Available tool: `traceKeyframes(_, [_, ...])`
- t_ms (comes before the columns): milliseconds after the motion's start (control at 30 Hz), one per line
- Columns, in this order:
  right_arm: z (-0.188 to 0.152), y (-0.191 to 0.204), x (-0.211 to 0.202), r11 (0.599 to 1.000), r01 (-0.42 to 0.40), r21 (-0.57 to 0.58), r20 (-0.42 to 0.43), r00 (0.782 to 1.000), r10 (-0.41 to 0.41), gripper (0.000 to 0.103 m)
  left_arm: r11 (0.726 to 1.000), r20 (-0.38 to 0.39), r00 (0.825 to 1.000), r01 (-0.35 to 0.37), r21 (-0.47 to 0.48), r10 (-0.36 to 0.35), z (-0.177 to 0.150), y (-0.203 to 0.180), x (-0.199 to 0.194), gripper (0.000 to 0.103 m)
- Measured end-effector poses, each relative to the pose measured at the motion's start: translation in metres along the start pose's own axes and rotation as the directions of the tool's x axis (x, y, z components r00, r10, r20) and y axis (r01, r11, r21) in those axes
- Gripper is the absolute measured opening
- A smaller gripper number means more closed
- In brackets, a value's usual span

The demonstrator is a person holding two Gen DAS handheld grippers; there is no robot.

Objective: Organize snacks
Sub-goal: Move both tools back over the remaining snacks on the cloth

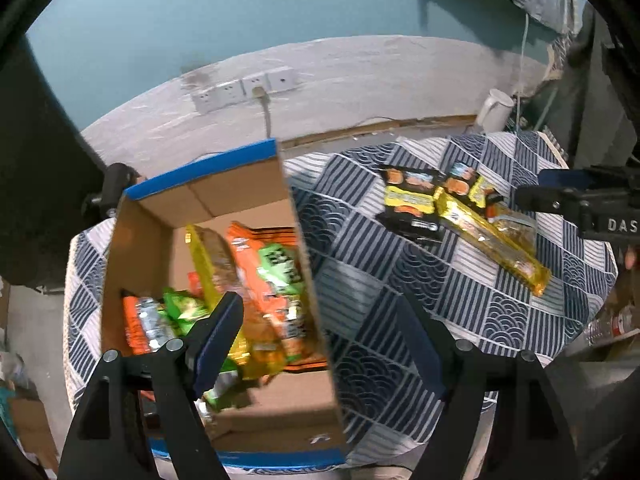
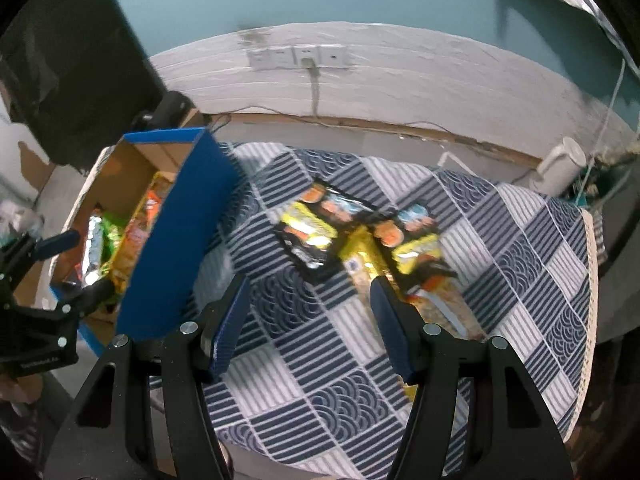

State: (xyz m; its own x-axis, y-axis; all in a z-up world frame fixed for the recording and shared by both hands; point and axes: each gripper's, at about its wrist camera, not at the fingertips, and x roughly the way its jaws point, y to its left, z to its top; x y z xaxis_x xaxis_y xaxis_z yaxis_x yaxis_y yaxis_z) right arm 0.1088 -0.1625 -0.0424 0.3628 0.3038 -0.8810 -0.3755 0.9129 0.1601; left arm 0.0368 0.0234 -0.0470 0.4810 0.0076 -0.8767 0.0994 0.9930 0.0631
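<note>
A blue-sided cardboard box holds several orange, green and yellow snack packets. My left gripper is open and empty above the box's right wall. On the checked tablecloth lie two black snack packets and a long yellow packet. My right gripper is open and empty, just short of the long yellow packet. The box also shows in the right wrist view, with the left gripper over it.
A white kettle stands at the table's far right corner. Wall sockets with a plugged cable are on the white wall behind. A dark panel stands far left. Plastic bottles lie off the table's right edge.
</note>
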Motion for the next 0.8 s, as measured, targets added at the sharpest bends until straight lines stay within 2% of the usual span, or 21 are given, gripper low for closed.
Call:
traceKeyframes(167, [-0.009,-0.028,0.009,0.999,-0.003,0.04,-0.012,1.0,0.004,0.063,0.999,-0.004,1.0,0.017,0.035,-0.017,0.008,-0.027,0.008,0.08])
traceKeyframes(400, [-0.024,-0.052,0.03,0.998,-0.03,0.05,-0.043,0.999,0.032,0.063,0.997,-0.058,0.998,0.041,0.073,-0.037,0.013,-0.061,0.033,0.08])
traceKeyframes(633, [-0.041,-0.059,0.057,1.0,-0.024,-0.006,-0.073,0.997,0.023,0.063,0.995,-0.132,0.99,0.066,0.079,-0.055,0.011,-0.082,0.07,0.08])
traceKeyframes(800, [-0.046,-0.055,0.074,0.997,-0.015,-0.077,-0.085,0.996,0.008,0.063,0.994,-0.153,0.986,0.082,0.069,-0.071,0.013,-0.089,0.086,0.08])
